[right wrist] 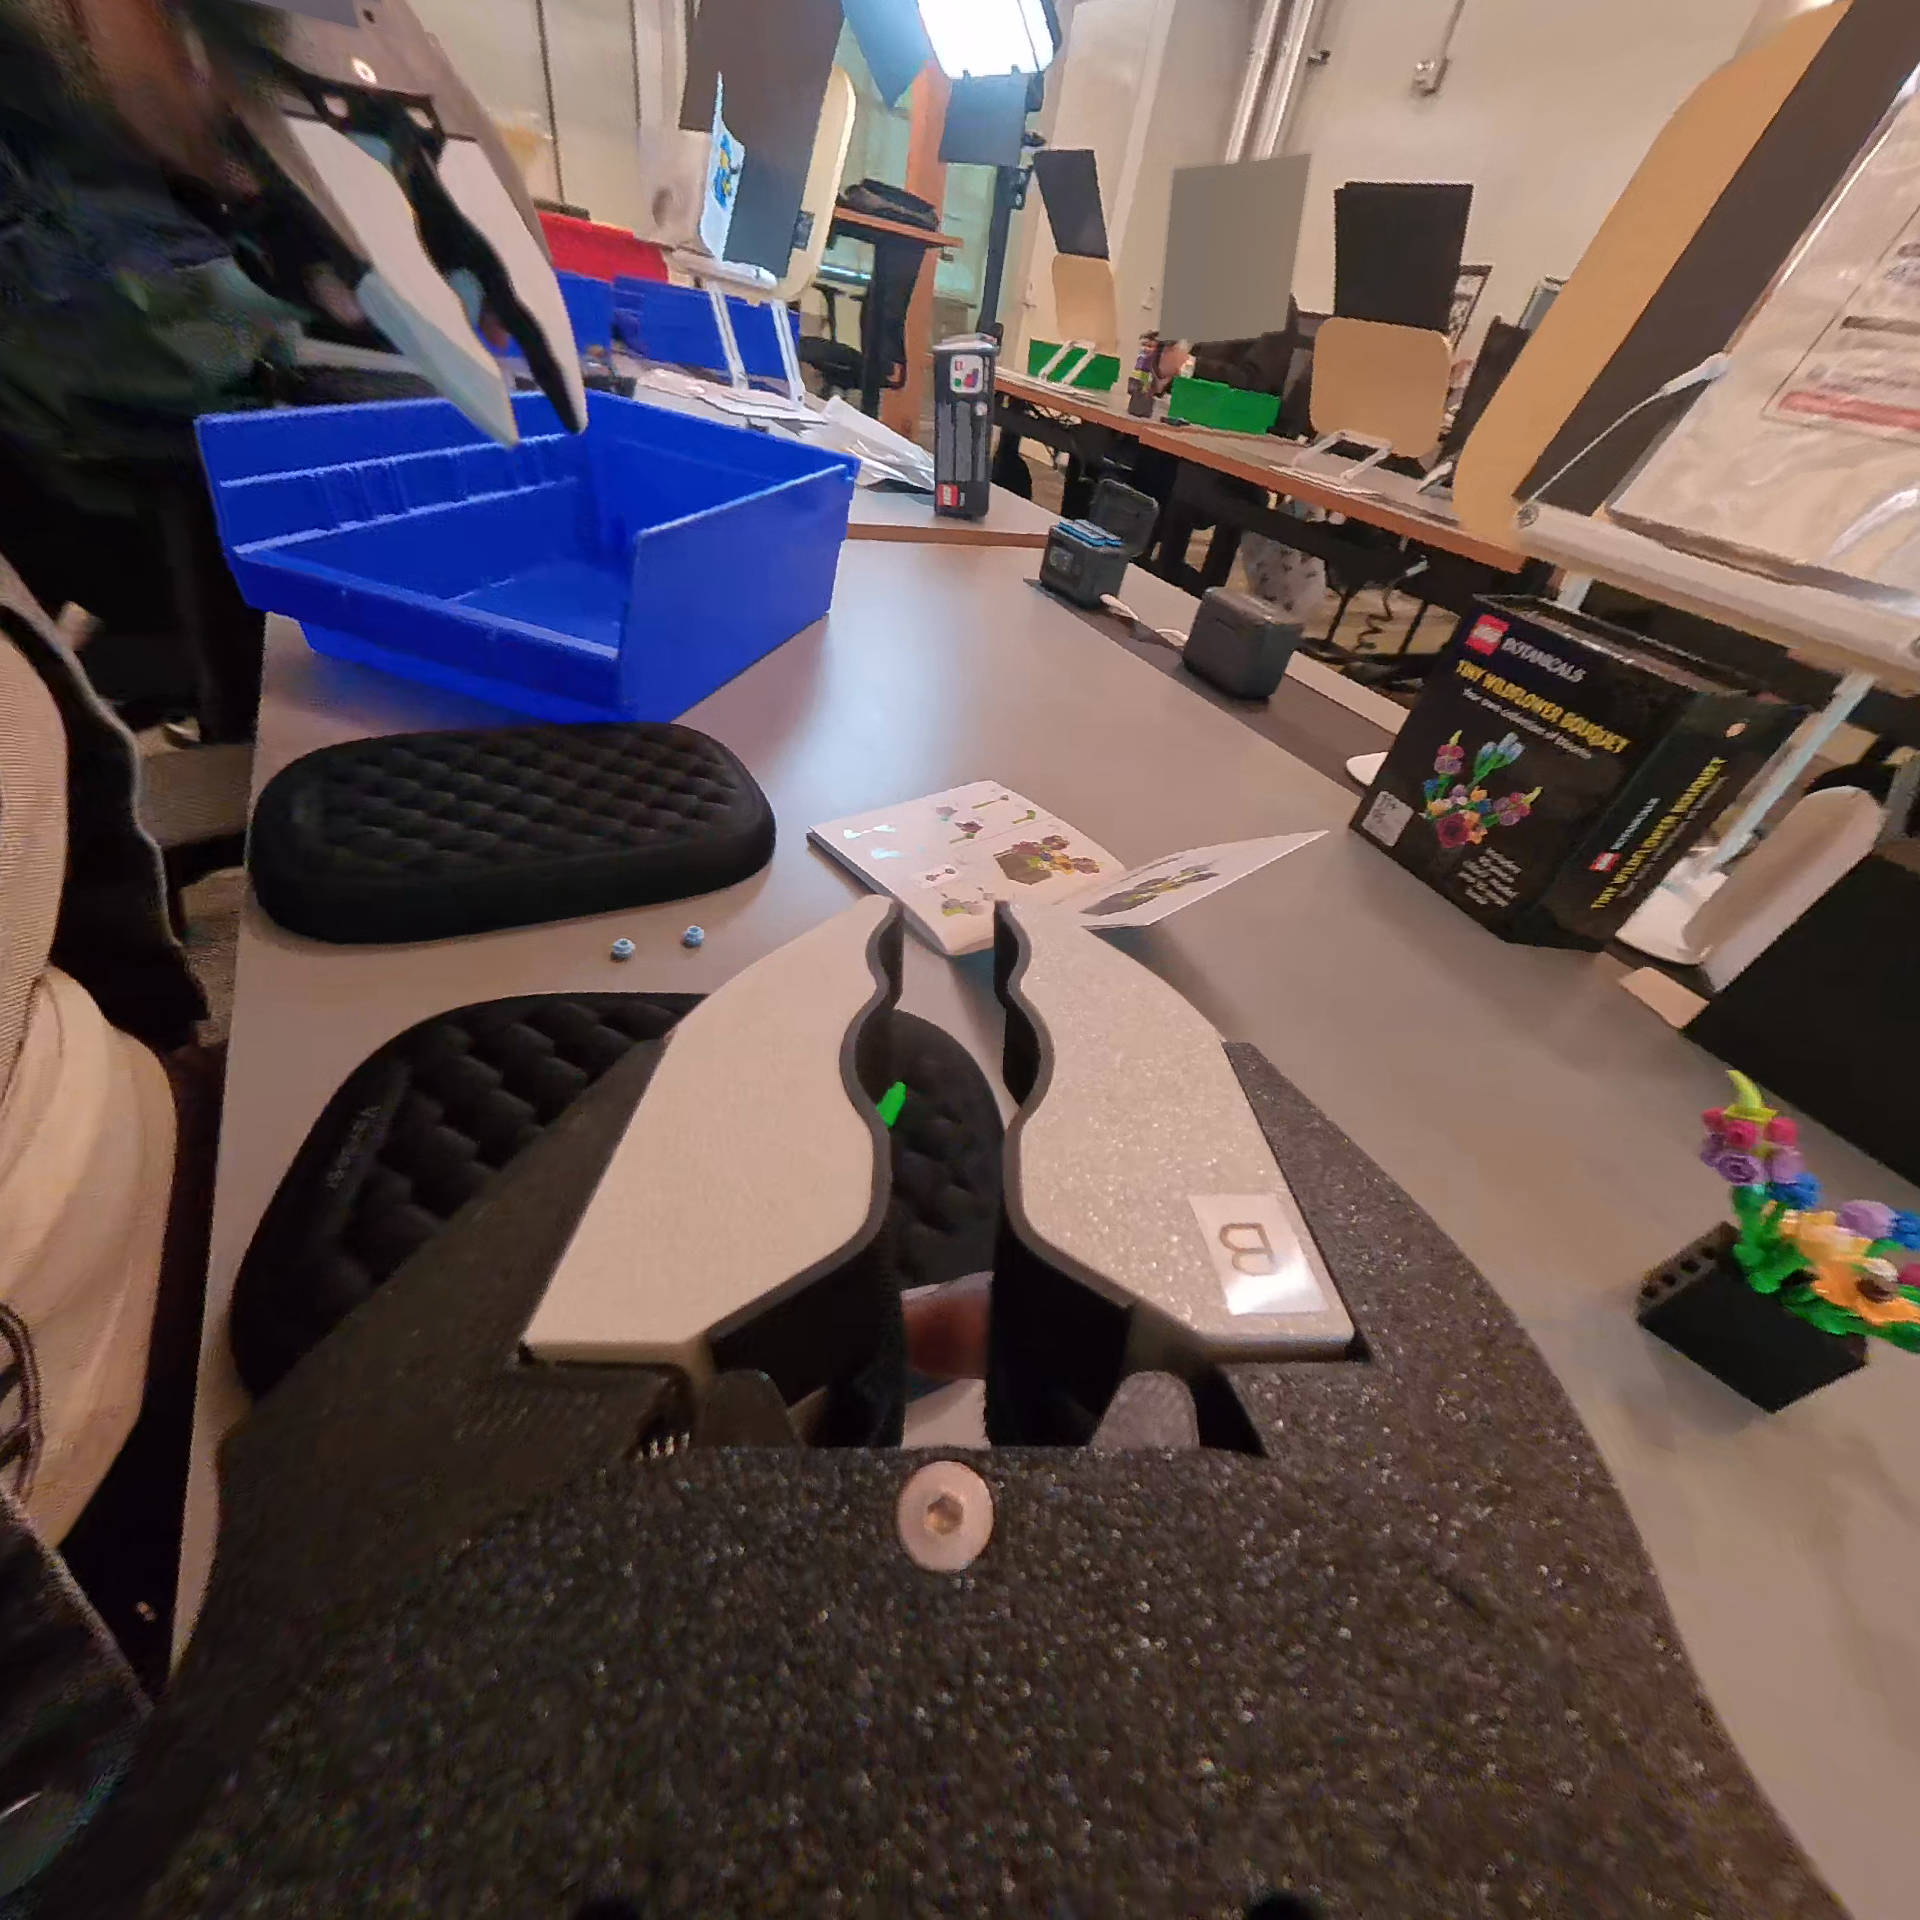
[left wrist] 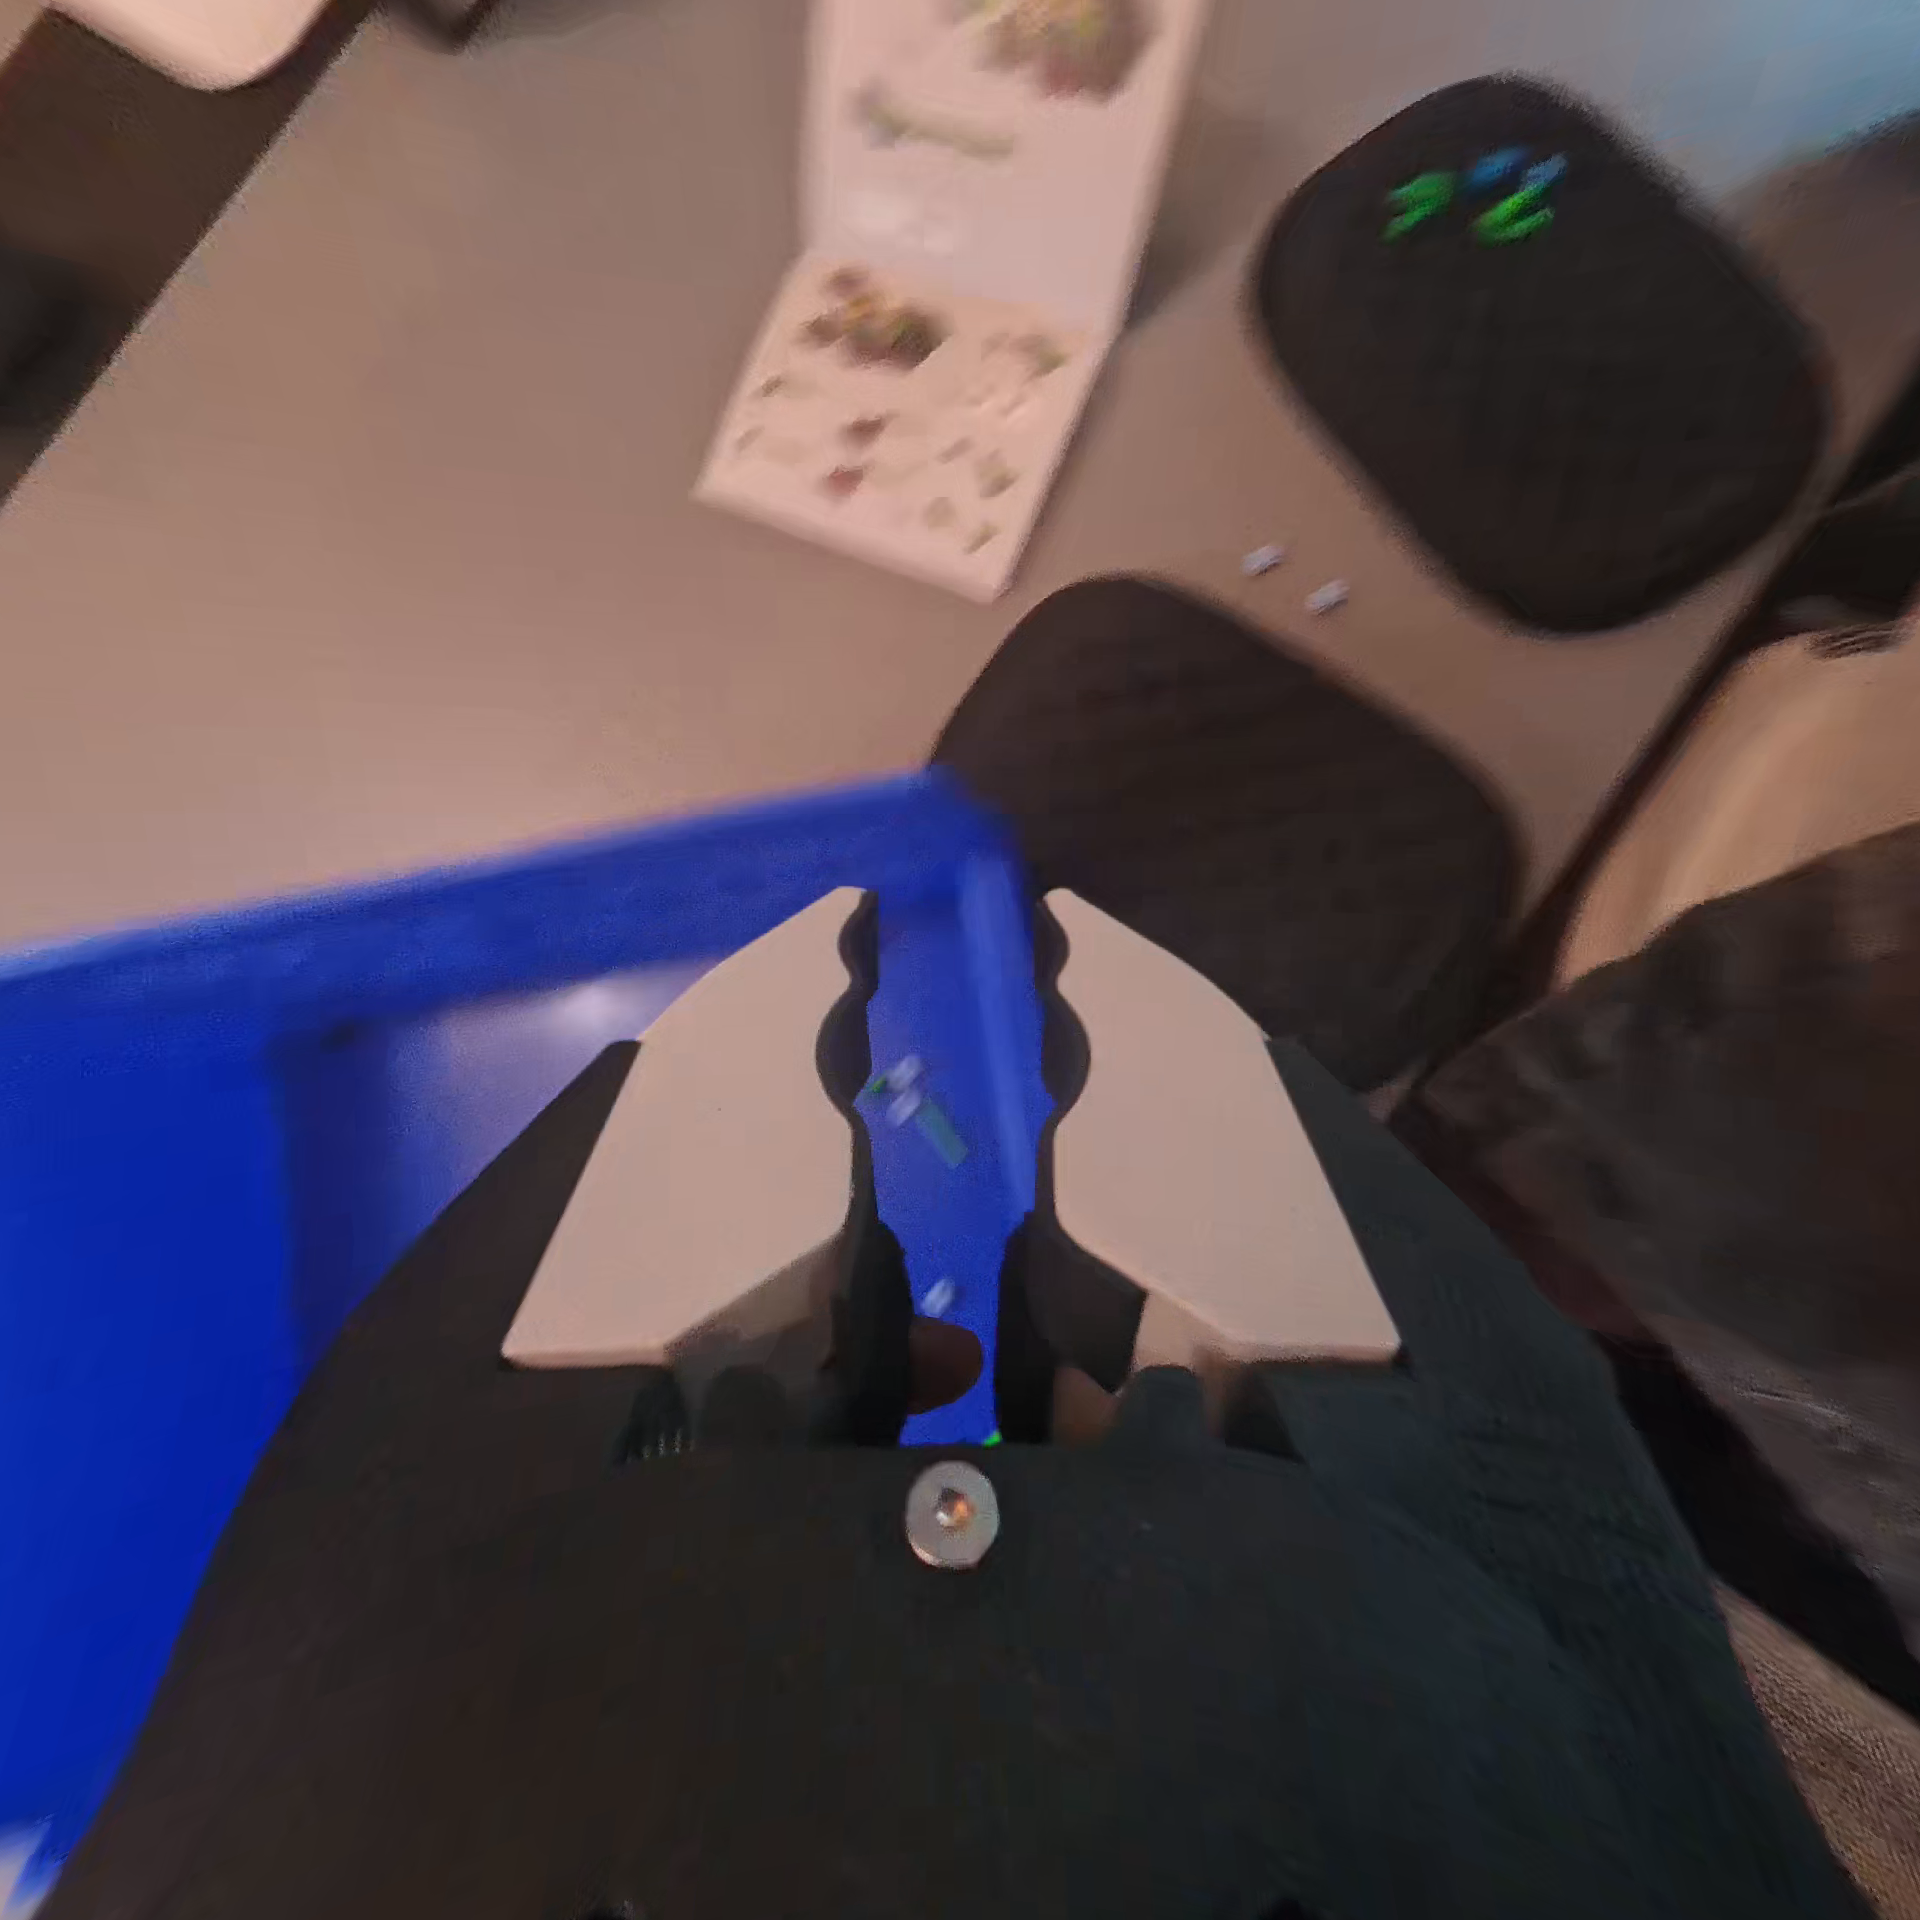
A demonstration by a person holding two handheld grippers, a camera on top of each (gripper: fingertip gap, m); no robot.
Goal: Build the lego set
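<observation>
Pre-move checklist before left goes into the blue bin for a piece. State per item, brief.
1. Left gripper over the blue bin: ok, tips hang at its back rim.
2. Left gripper empty: ok, fingers apart, nothing between them.
3. Pieces in bin: ok, a few small ones on its floor; left wrist view too blurred to identify.
4. Right gripper out of the way: ok, low over the near black pad, slightly open, empty.
5. Instruction booklet open: ok, page unreadable here.
6. Two loose blue studs on table: ok, between the pads, away from the bin.
</observation>
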